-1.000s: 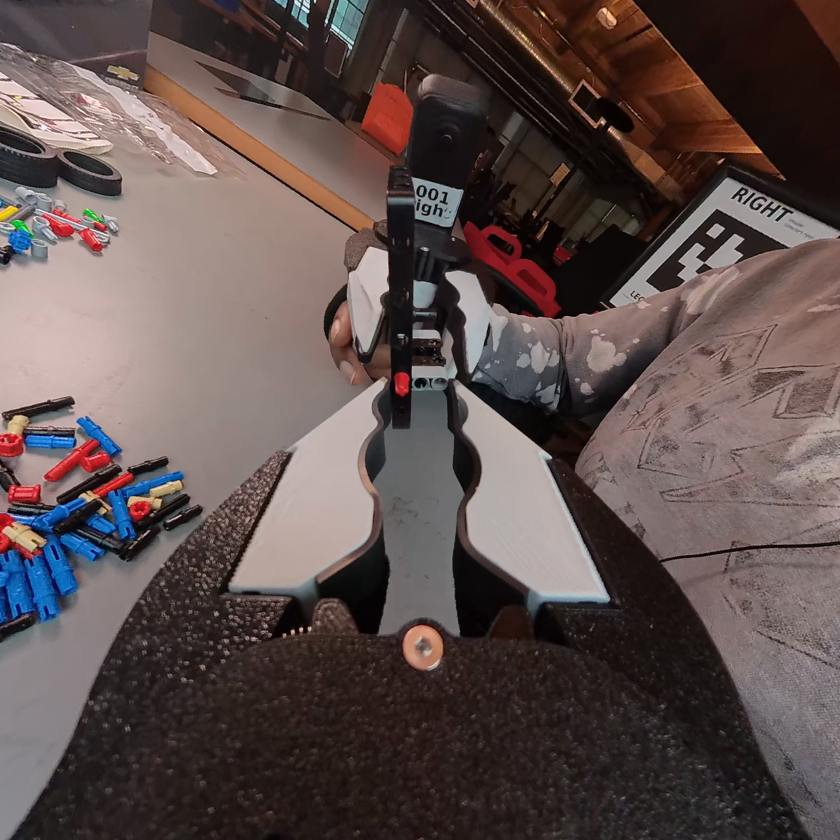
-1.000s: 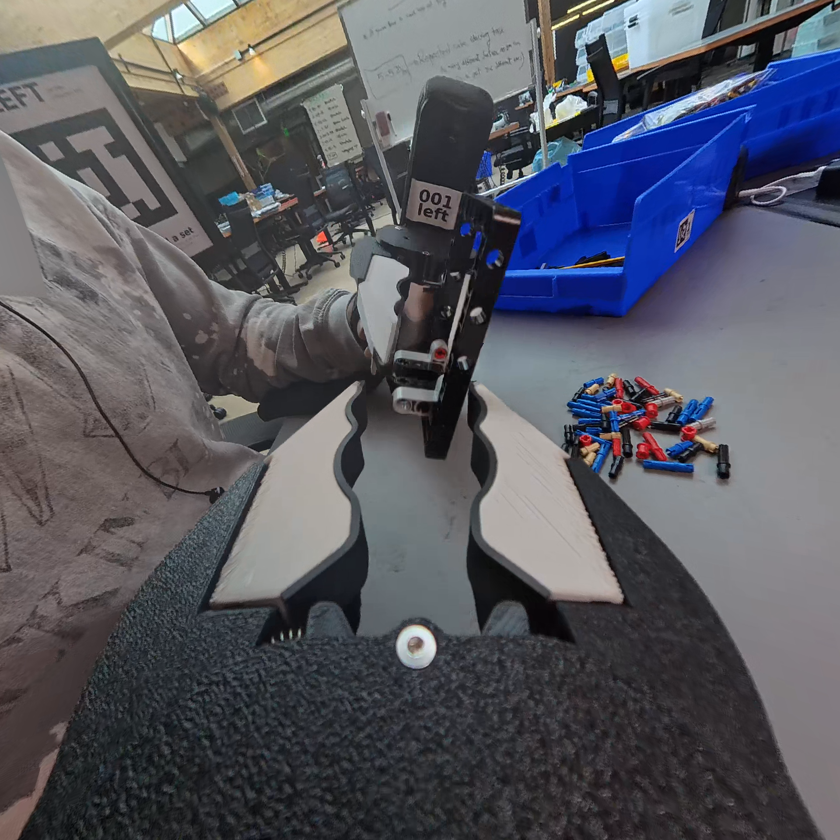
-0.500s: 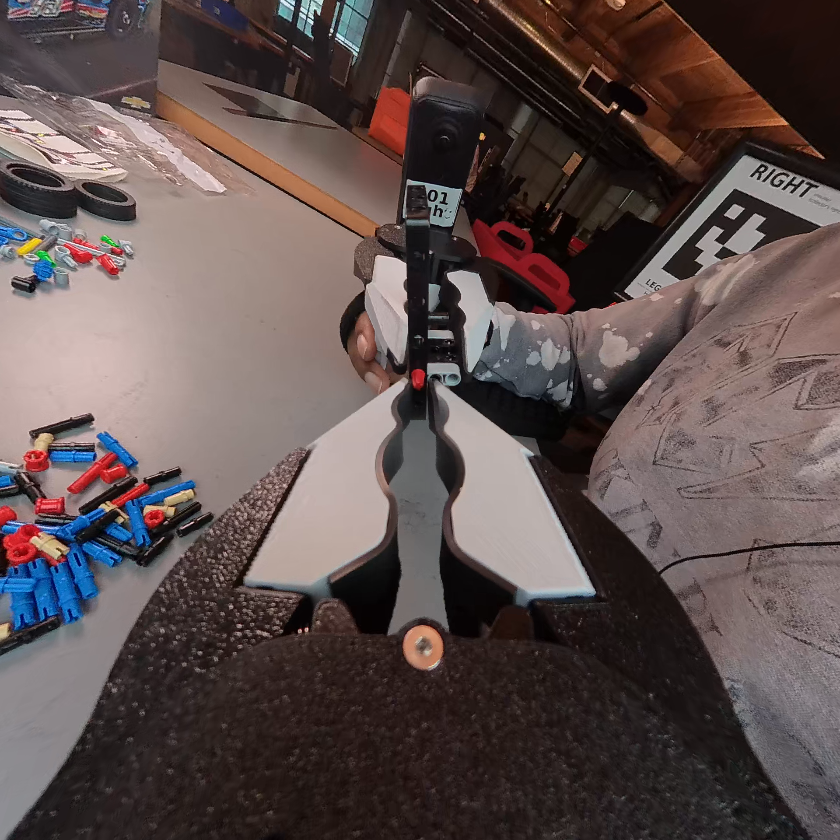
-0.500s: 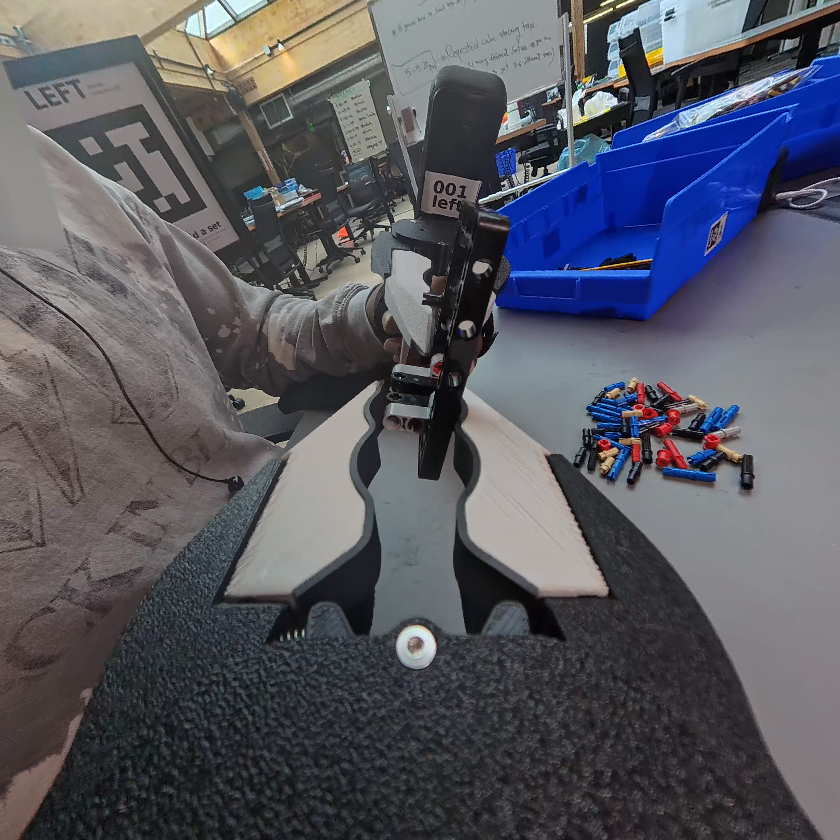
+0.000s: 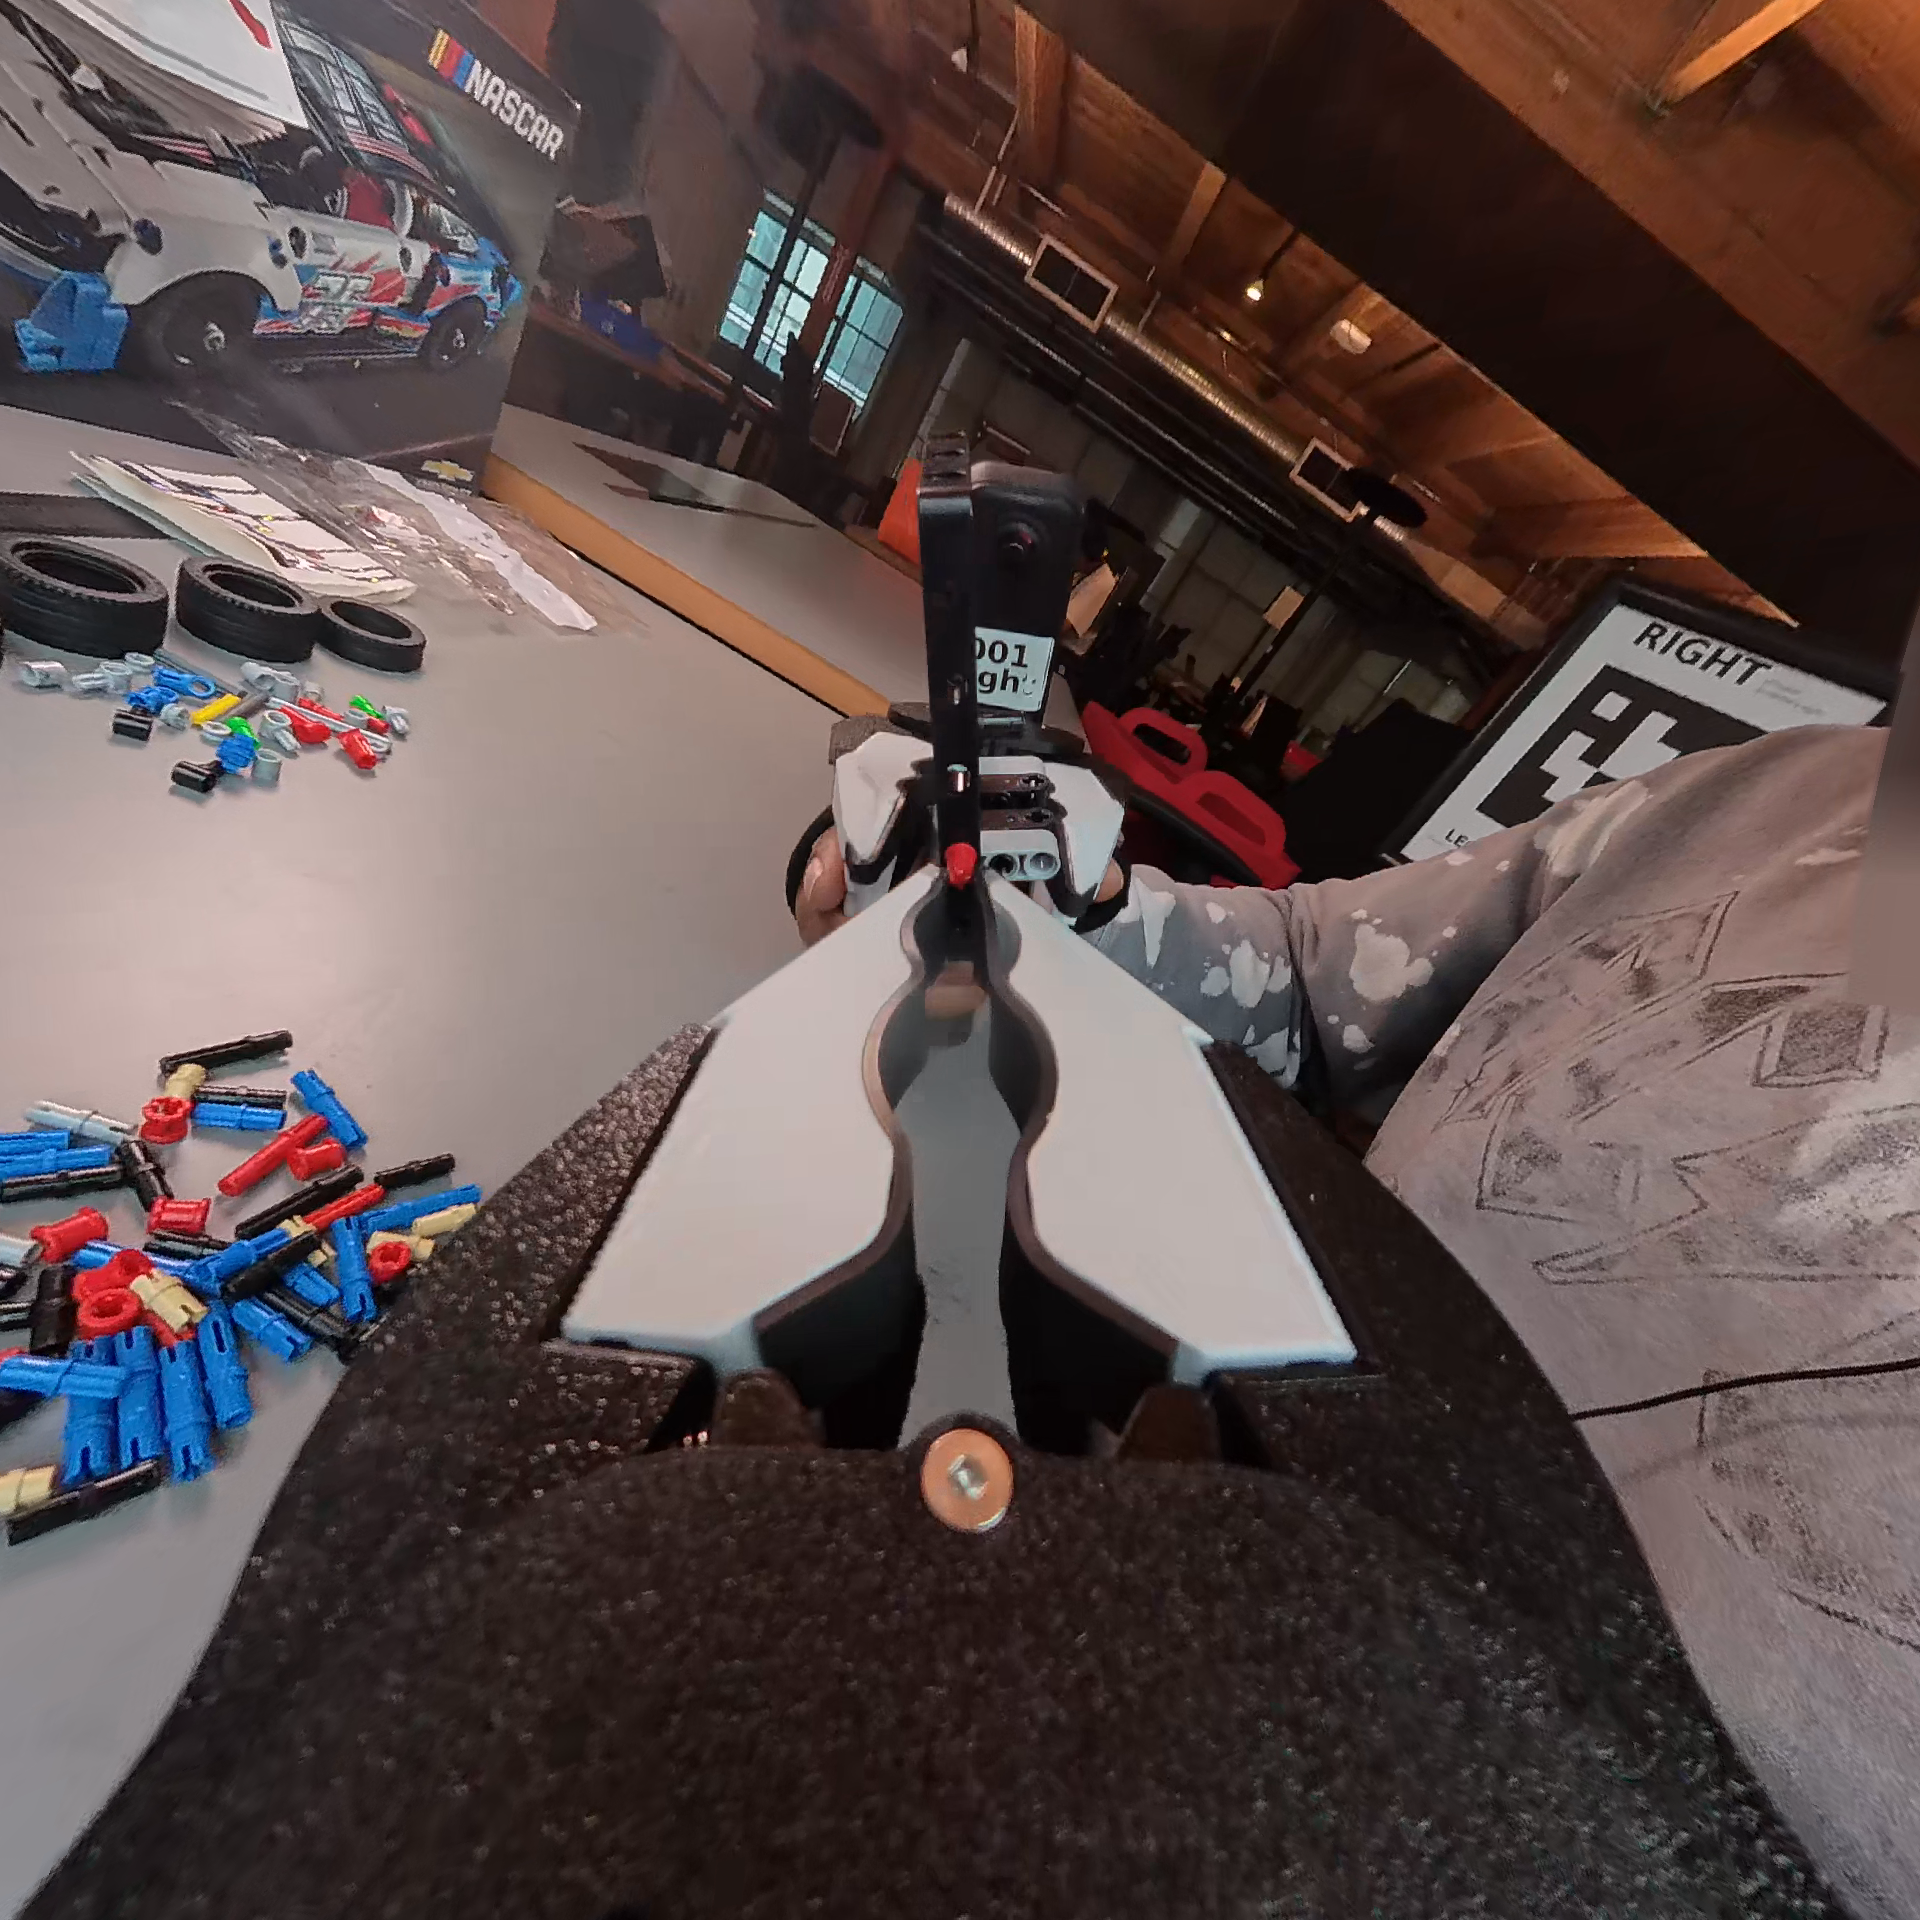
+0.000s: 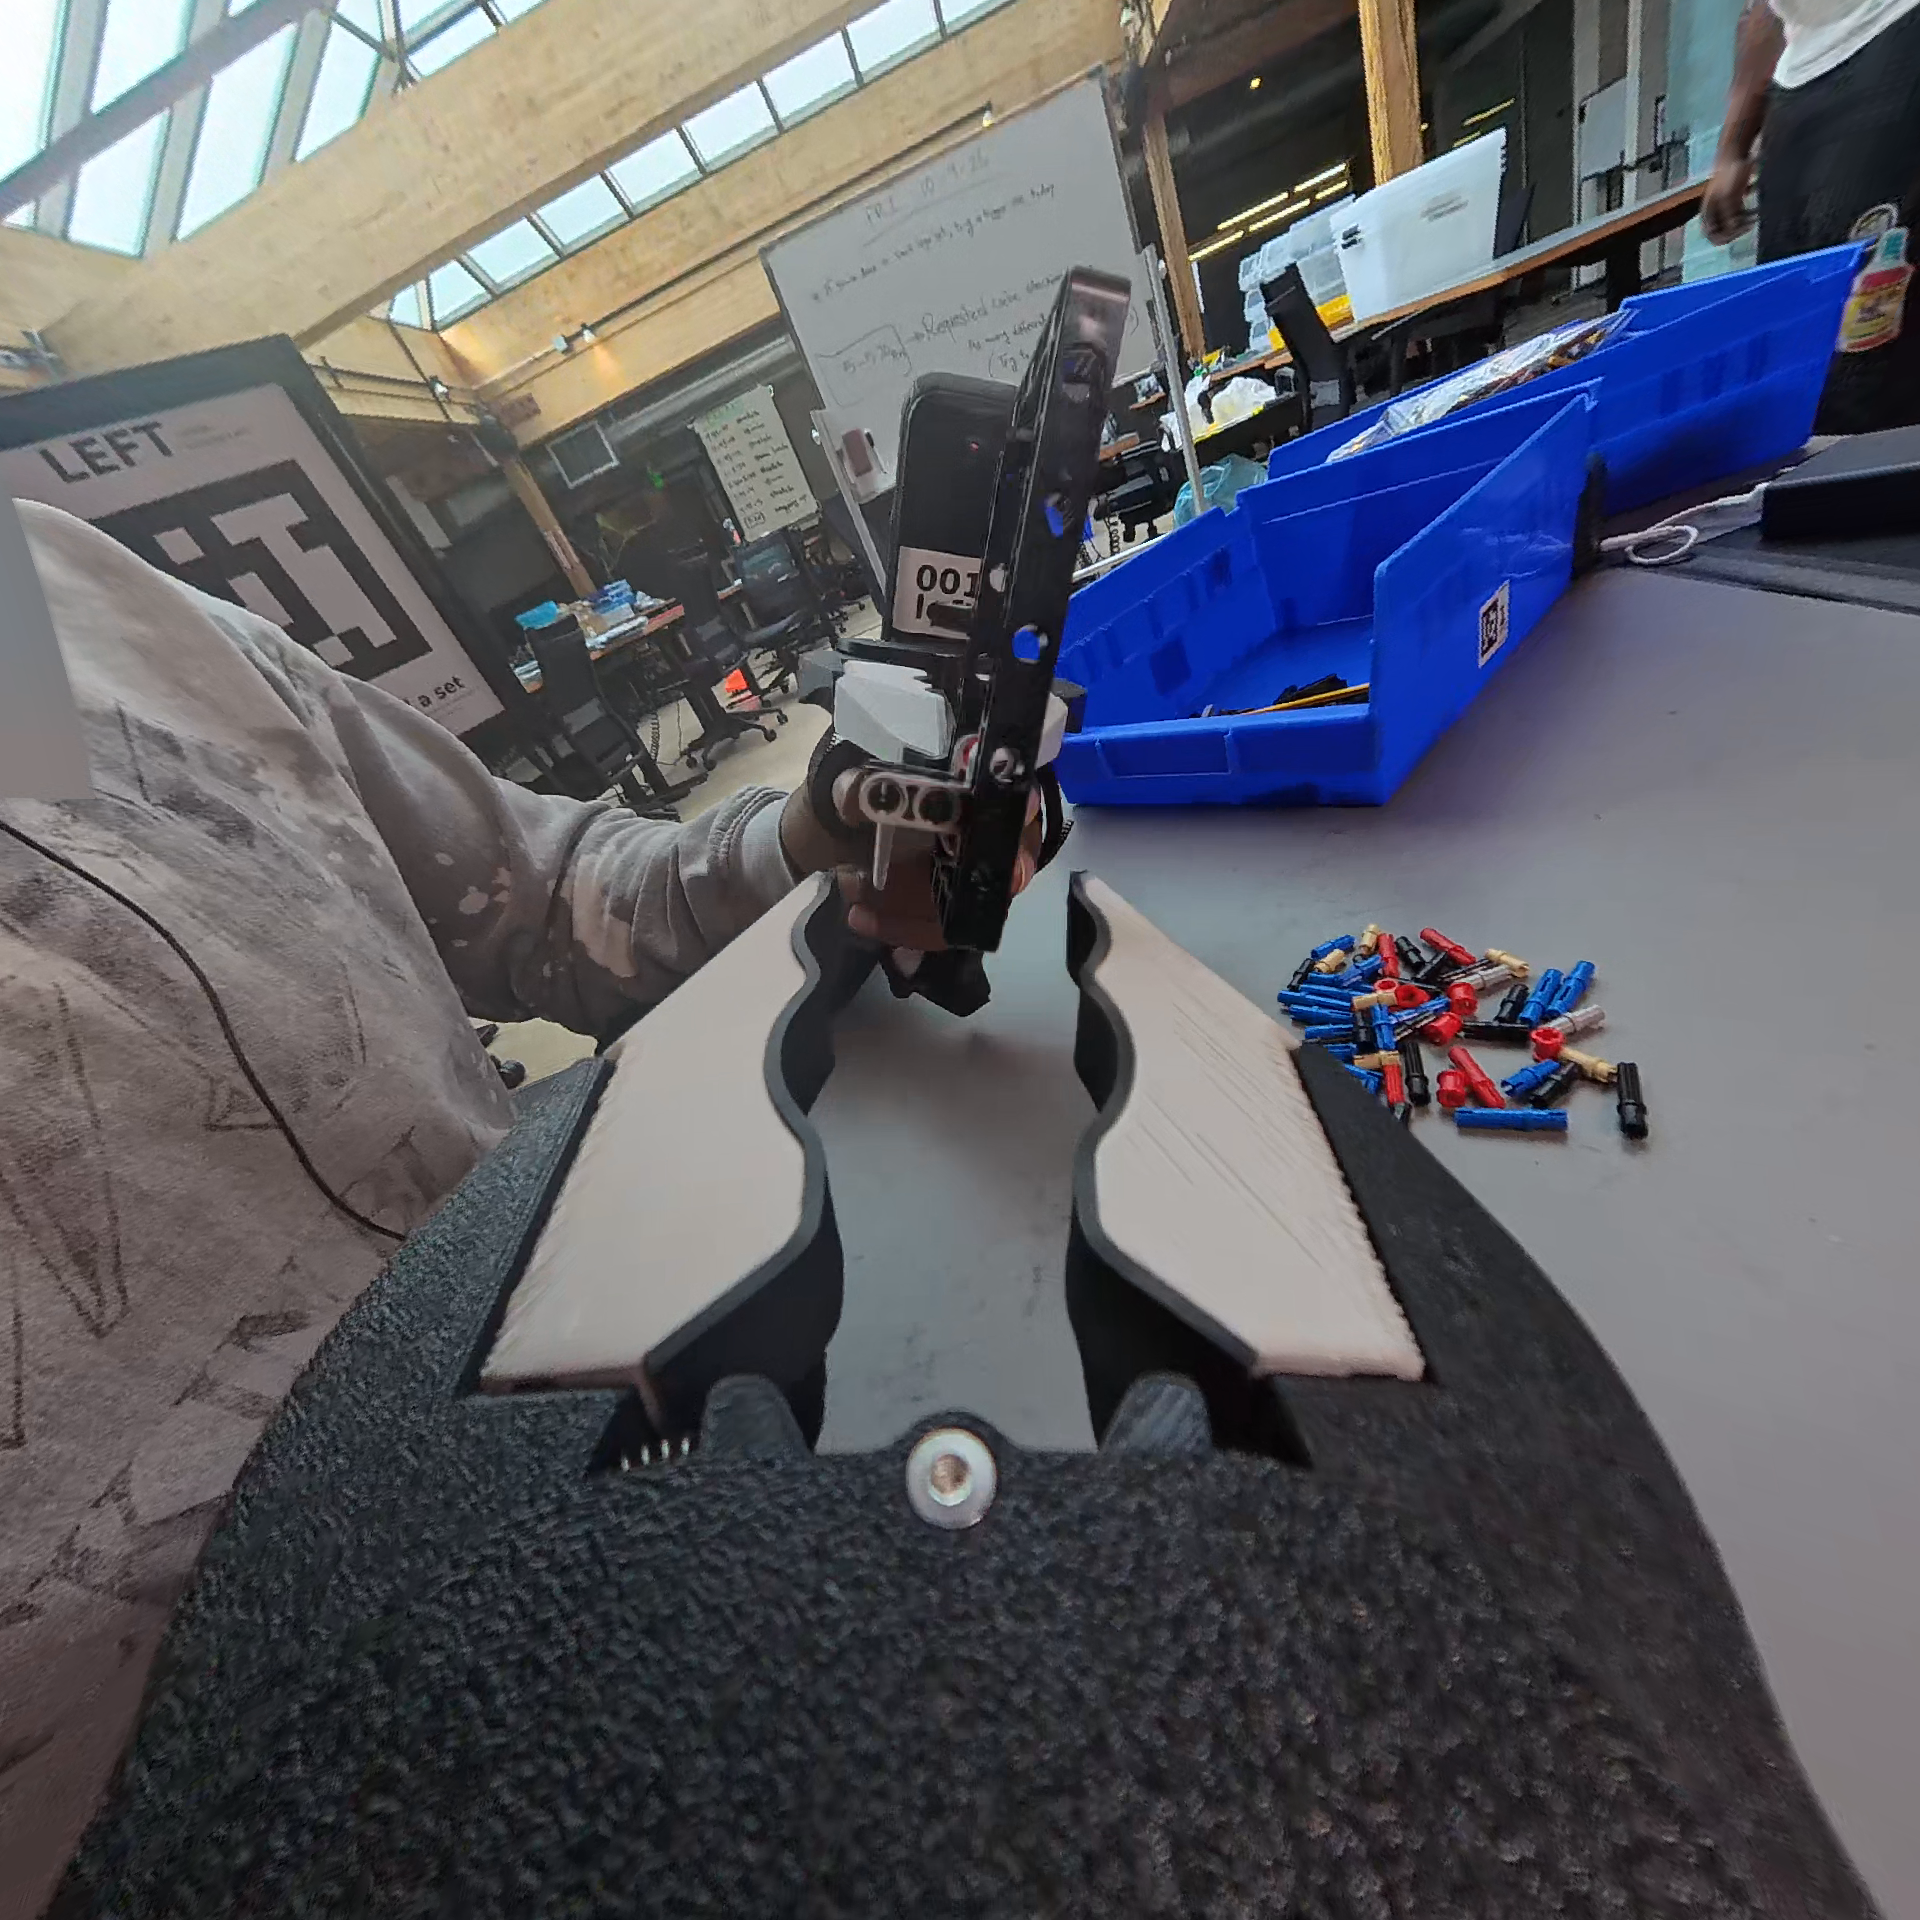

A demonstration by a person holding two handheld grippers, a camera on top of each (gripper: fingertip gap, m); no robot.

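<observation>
Now we are clamping the left gripper (image 5: 956, 914) narrowly on the black beam assembly (image 5: 948, 623), raised above the table (image 5: 468, 883). The right gripper (image 6: 951, 894), previously narrower around it, is standing wide open and empty.

black beam assembly (image 5: 948, 665), red pin (image 5: 959, 858); blue bins (image 6: 1382, 634); black tyres (image 5: 244, 608); grey table (image 5: 468, 831).

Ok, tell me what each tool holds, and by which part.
Left tool clamps the black brick assembly by its lower edge; right tool is open, holding nothing.
</observation>
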